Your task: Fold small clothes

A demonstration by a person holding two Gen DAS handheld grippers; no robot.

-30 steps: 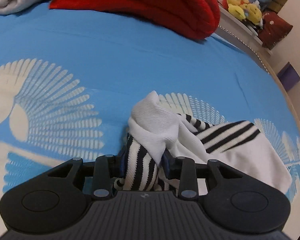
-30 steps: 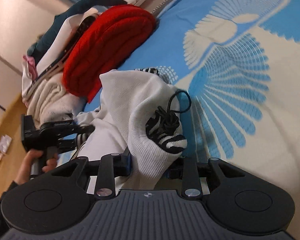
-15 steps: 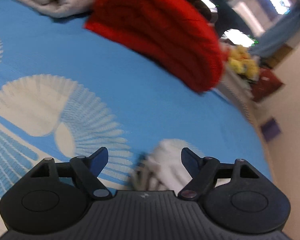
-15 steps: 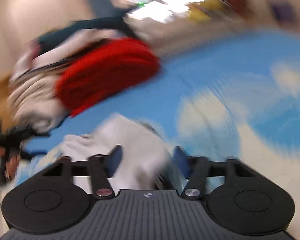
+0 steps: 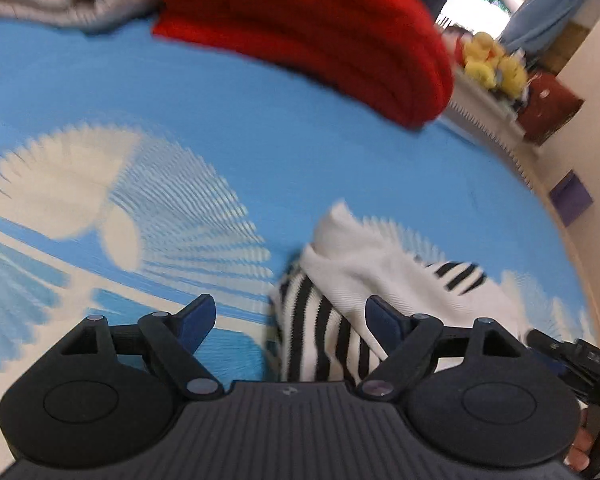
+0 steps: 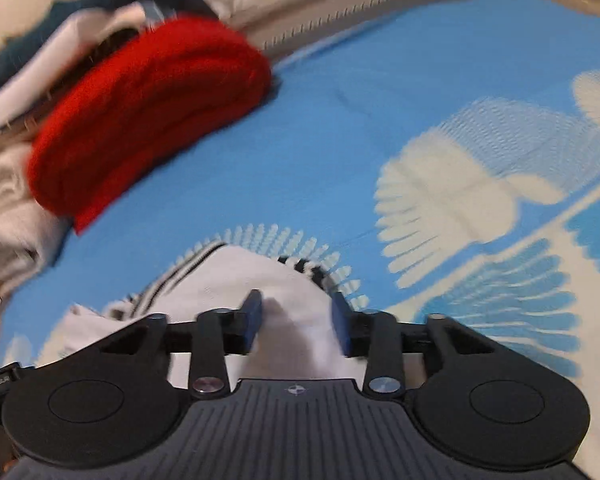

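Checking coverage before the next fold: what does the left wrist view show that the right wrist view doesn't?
Only the left wrist view shows the left gripper, its jaws opening and clear of the cloth, the yellow plush toys clearly, and the dark red box beside them. Only the right wrist view shows the right gripper, its jaws opening with white fabric between them. Both show the white striped garment on the blue bedspread and the folded red knit.
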